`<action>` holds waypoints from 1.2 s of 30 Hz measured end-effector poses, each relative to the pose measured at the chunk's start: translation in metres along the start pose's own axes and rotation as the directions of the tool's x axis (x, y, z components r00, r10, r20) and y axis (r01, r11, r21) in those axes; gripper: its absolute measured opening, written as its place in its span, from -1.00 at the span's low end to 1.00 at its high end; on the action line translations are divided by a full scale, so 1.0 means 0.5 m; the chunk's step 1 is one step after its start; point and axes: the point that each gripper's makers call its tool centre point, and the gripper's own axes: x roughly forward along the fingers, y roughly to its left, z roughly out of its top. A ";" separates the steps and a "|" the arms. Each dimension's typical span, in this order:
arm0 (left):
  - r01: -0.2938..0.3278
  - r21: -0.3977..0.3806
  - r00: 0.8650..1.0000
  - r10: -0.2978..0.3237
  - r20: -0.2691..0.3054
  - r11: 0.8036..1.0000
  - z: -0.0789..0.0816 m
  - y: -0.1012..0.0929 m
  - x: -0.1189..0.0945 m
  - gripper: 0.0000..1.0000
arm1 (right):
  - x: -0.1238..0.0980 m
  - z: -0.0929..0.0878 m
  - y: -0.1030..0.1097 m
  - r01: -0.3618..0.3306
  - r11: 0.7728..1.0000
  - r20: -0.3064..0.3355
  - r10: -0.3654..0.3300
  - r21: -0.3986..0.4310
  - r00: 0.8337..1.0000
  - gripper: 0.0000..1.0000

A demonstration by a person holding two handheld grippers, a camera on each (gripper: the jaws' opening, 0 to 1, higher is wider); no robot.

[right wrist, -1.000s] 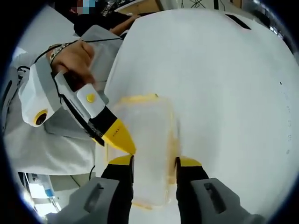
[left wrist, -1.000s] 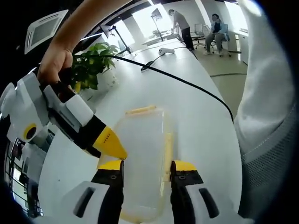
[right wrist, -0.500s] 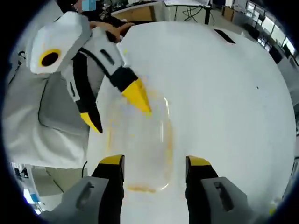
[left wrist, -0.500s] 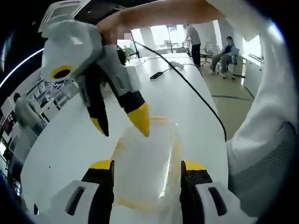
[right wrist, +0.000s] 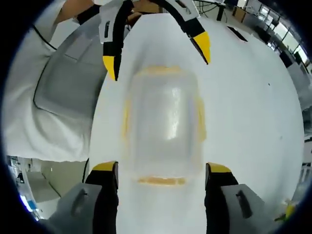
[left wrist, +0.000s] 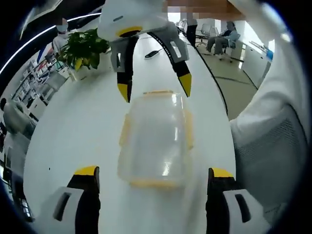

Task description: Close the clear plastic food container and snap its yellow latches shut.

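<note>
The clear plastic food container [left wrist: 155, 139] lies on the white table [left wrist: 73, 126] with its lid on and yellow latches on its sides and ends. I cannot tell whether the latches are snapped down. My left gripper [left wrist: 154, 173] stands open wide at the container's near end, touching nothing. Opposite it, my right gripper [left wrist: 154, 88] hangs open over the far end. In the right gripper view the same container [right wrist: 163, 124] lies between my right gripper [right wrist: 162, 168] and the left gripper [right wrist: 157, 58]. Both sets of jaws are empty.
A potted green plant [left wrist: 87, 46] stands at the back left. A black cable [left wrist: 214, 73] runs along the table's right edge. The person's white clothing [left wrist: 263, 146] is close on the right. Other people are in the room behind.
Both grippers have opened wider and drawn back off the container. The right gripper has swung from the container's side round to its far end, facing the left one.
</note>
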 end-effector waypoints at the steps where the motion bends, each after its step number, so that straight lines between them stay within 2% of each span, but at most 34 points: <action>1: 0.005 0.003 1.000 -0.005 -0.004 1.000 0.003 0.002 0.004 0.74 | 0.000 0.001 -0.001 0.005 1.000 0.001 -0.005 0.000 1.000 0.34; 5: 0.029 -0.008 1.000 -0.029 -0.013 1.000 0.011 0.011 0.026 0.72 | 0.005 0.000 -0.010 0.020 1.000 0.013 -0.021 0.020 1.000 0.32; 8: 0.043 0.000 0.999 -0.043 -0.014 0.999 0.017 0.008 0.039 0.70 | 0.012 -0.011 -0.020 0.046 0.999 -0.008 -0.046 0.013 0.999 0.33; 10: 0.060 0.027 0.998 -0.059 -0.037 0.998 0.013 0.002 0.051 0.69 | 0.010 -0.004 -0.016 0.030 0.999 0.015 -0.030 0.026 0.999 0.32; 12: 0.073 0.047 0.996 -0.071 -0.052 0.996 0.009 -0.004 0.061 0.66 | 0.012 -0.005 -0.014 0.022 0.999 0.012 -0.023 0.028 1.000 0.31; 14: 0.078 0.055 0.996 -0.075 -0.056 0.995 0.008 -0.006 0.068 0.53 | 0.013 -0.002 -0.012 0.012 1.000 0.012 -0.012 0.023 1.000 0.30; 17: 0.100 0.026 0.993 -0.098 -0.064 0.995 0.003 -0.011 0.073 0.46 | 0.014 -0.001 -0.009 0.004 1.000 0.008 -0.004 0.020 1.000 0.30; 19: 0.102 0.033 0.993 -0.100 -0.061 0.994 0.002 -0.011 0.071 0.47 | 0.015 0.000 -0.008 0.002 1.000 0.007 -0.002 0.021 1.000 0.31; 22: 0.106 0.036 0.993 -0.104 -0.060 0.994 0.002 -0.011 0.071 0.46 | 0.023 0.001 0.001 -0.013 1.000 0.003 0.013 0.019 1.000 0.41; 24: 0.107 0.033 0.993 -0.105 -0.056 0.994 0.001 -0.011 0.071 0.46 | 0.029 -0.001 -0.007 0.013 1.000 -0.013 -0.014 -0.005 1.000 0.38; 36: 0.093 0.025 0.996 -0.093 -0.007 0.995 0.001 -0.011 0.068 0.46 | 0.047 0.000 -0.007 0.013 1.000 -0.022 -0.014 -0.021 1.000 0.46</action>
